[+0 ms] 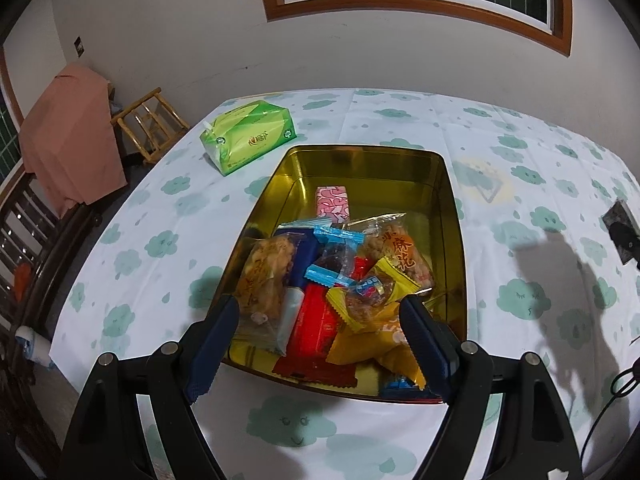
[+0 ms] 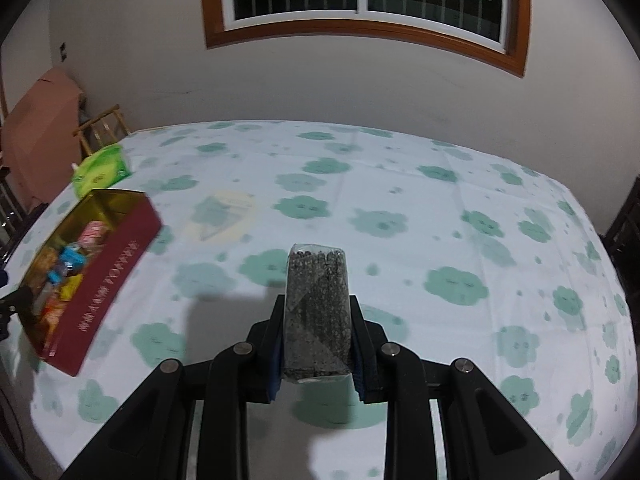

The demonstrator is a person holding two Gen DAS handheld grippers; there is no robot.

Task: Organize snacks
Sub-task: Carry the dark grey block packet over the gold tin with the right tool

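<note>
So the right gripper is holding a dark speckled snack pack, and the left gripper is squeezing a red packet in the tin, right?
Only partly. The right gripper does hold the dark speckled snack pack. But the left wrist view shows the left gripper open above the gold tin, gripping nothing; the red packet lies loose among the snacks.

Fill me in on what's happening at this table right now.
A person with a gripper in each hand is sorting snacks into a tin. The right gripper is shut on a clear packet of dark seeds, held above the cloud-print tablecloth. The left gripper hangs open over the gold-lined tin, already piled with wrapped snacks. A green tissue pack lies beyond the tin.
</note>
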